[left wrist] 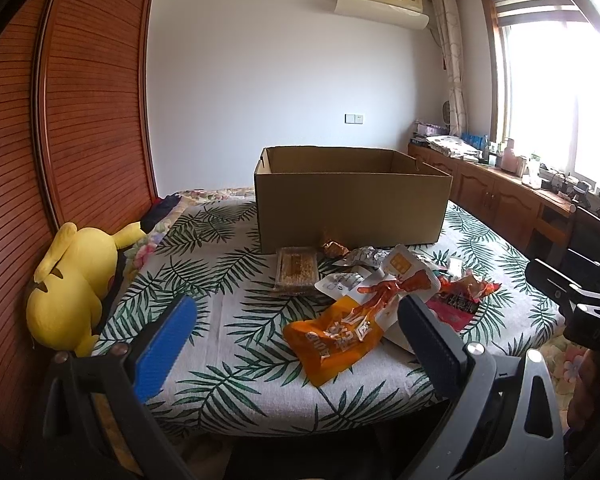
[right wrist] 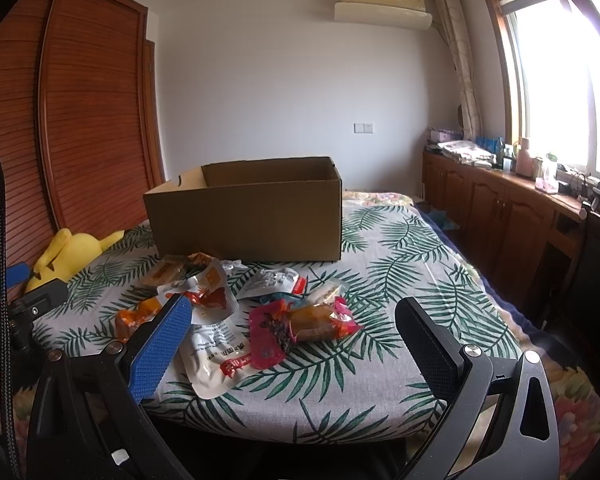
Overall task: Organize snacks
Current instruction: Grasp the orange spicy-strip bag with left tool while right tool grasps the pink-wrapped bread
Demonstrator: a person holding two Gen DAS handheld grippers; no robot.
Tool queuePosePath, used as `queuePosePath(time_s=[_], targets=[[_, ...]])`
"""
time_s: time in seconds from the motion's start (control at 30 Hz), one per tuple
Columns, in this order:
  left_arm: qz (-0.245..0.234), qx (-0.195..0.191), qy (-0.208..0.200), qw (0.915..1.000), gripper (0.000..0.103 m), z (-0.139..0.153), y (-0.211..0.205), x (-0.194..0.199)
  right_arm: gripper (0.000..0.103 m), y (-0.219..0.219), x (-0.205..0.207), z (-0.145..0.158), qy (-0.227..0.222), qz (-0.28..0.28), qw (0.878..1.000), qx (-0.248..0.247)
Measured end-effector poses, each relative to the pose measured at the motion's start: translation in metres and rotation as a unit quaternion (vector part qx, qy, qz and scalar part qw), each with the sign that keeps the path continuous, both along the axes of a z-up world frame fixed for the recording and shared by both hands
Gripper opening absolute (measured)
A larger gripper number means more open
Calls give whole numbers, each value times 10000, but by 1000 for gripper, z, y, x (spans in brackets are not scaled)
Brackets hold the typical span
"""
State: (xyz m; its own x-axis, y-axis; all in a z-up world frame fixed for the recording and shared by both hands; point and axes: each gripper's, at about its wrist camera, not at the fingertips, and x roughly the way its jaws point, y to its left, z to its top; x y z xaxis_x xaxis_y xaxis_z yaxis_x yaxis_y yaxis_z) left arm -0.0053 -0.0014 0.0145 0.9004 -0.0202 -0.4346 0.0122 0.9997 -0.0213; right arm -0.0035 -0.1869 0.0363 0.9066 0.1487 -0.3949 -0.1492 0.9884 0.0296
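Observation:
Several snack packets lie heaped on a leaf-print cloth before an open cardboard box. An orange packet lies nearest my left gripper, which is open above the near edge with nothing between its fingers. A clear tray of biscuits sits by the box front. A pink-wrapped snack and a white pouch with red print lie in front of my right gripper, which is open and holds nothing. The right gripper's body shows at the left wrist view's right edge.
A yellow plush toy lies at the left edge beside a slatted wooden wardrobe. Wooden cabinets with clutter on top run under the window on the right. Bare cloth lies right of the box.

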Motion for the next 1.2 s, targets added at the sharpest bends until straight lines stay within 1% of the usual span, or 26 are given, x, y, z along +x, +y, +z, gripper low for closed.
queuePosePath(time_s=[0.17, 0.43, 0.67, 0.87, 1.0, 1.07, 1.2], targets=[[-34, 0, 4, 10000, 102, 0, -2, 0, 103, 0, 1, -2, 49, 17, 10000, 7], [-201, -20, 209, 9996, 102, -8, -3, 10, 103, -4, 9, -17, 276, -7, 9996, -31], [-610, 245, 459, 9968, 102, -18, -13, 34, 103, -13, 21, -34, 559, -21, 9984, 0], [-996, 441, 715, 9915, 102, -25, -24, 57, 102, -15, 31, -43, 701, -1, 9975, -54], [-1275, 493, 1015, 9854, 101, -35, -30, 72, 100, -17, 40, -49, 892, 112, 9959, 38], [-1390, 512, 1199, 9817, 100, -41, -33, 79, 94, -17, 47, -53, 1044, 236, 9942, 87], [-1532, 597, 1433, 9759, 100, -48, -39, 92, 89, -18, 57, -58, 1297, 383, 9907, 174]])
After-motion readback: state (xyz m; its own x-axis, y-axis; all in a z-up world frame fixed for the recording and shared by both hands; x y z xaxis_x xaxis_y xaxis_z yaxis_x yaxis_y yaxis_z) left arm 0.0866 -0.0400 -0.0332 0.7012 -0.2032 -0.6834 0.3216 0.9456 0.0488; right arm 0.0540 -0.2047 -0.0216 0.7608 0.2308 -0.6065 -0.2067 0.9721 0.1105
